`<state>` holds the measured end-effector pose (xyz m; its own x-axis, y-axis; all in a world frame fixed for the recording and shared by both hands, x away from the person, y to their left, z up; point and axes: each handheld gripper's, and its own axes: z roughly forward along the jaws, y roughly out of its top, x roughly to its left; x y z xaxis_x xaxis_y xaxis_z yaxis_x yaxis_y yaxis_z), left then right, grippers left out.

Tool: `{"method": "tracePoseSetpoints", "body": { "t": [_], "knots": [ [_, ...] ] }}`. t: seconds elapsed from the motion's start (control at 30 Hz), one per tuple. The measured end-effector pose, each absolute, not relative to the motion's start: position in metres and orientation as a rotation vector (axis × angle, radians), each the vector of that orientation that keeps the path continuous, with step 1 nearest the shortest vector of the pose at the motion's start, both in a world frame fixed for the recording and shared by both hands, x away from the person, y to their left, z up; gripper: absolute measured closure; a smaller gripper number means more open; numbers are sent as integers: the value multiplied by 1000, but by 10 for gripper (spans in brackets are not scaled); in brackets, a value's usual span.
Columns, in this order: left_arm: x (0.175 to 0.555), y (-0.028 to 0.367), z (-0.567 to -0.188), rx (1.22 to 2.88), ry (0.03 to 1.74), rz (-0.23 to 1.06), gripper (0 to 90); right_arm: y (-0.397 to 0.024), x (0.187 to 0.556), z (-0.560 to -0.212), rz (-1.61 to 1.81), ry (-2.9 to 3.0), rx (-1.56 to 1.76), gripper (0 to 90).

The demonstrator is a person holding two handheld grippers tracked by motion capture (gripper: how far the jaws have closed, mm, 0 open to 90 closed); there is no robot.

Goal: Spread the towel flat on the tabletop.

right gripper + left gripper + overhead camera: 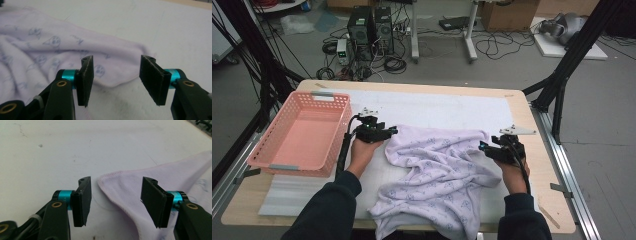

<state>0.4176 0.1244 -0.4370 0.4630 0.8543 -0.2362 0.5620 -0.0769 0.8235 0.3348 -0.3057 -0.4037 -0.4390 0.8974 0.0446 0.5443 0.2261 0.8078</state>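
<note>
Left hand-held gripper apart, lilac cloth corner loose between its jaws.

You are reaching both forearms in from the near edge, dark sleeves down to the wrists. Your left hand is gripping the left gripper from below and pointing it level toward your right. Your right hand is holding the right gripper level too, aiming it toward your left, so the two are facing each other, well apart. Both pairs of jaws are standing apart, their pads pressing on nothing, with a clear gap showing between the pads in each gripper view.
</note>
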Motion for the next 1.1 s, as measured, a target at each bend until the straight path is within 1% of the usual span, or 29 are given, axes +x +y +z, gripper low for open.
{"method": "tracePoseSetpoints", "body": {
  "t": [0.1, 0.13, 0.17, 0.2, 0.23, 0.27, 0.3, 0.37, 0.4, 0.47, 0.53, 0.6, 0.73, 0.8, 0.87, 0.9, 0.93, 0.97, 1.0, 1.1],
  "knots": [
    [419, 113, -452, 1857, 1221, 353, 388, -306, 321, -411, 1133, 2065, 1331, 445],
    [417, 108, -452, 1895, 1185, 397, 356, -306, 320, -413, 1125, 2081, 1332, 445],
    [416, 104, -451, 1915, 1165, 424, 351, -307, 319, -413, 1107, 2100, 1319, 444],
    [415, 102, -451, 1927, 1132, 420, 387, -307, 318, -413, 1105, 2091, 1326, 442],
    [413, 99, -451, 1954, 1102, 438, 461, -307, 318, -412, 1112, 2078, 1334, 438],
    [411, 95, -451, 1982, 1076, 465, 487, -307, 318, -412, 1118, 2076, 1333, 437],
    [410, 93, -451, 2011, 1038, 483, 544, -306, 318, -412, 1119, 2077, 1340, 437],
    [408, 90, -451, 2035, 976, 474, 724, -304, 318, -413, 1118, 2087, 1328, 437],
    [407, 90, -451, 2033, 975, 471, 819, -302, 318, -413, 1117, 2091, 1324, 437],
    [410, 94, -451, 1999, 1022, 435, 842, -299, 318, -414, 1114, 2102, 1313, 438],
    [414, 103, -451, 1933, 1113, 405, 849, -297, 319, -415, 1117, 2108, 1313, 438],
    [419, 114, -450, 1869, 1180, 413, 849, -296, 319, -416, 1112, 2113, 1312, 439],
    [427, 142, -445, 1735, 1284, 516, 852, -296, 320, -418, 1108, 2109, 1317, 439],
    [430, 157, -445, 1660, 1357, 543, 852, -296, 320, -419, 1111, 2108, 1316, 438],
    [432, 167, -446, 1599, 1410, 532, 837, -296, 321, -420, 1108, 2107, 1320, 438],
    [432, 169, -447, 1580, 1431, 503, 778, -296, 321, -421, 1105, 2110, 1317, 438],
    [432, 169, -448, 1570, 1446, 462, 641, -296, 322, -422, 1099, 2110, 1321, 438],
    [431, 169, -448, 1571, 1450, 435, 538, -296, 323, -423, 1095, 2111, 1314, 440],
    [430, 169, -448, 1581, 1435, 427, 501, -297, 323, -424, 1091, 2114, 1320, 440],
    [423, 170, -443, 1588, 1389, 420, 441, -301, 323, -426, 1085, 2087, 1339, 441]
  ]
}}
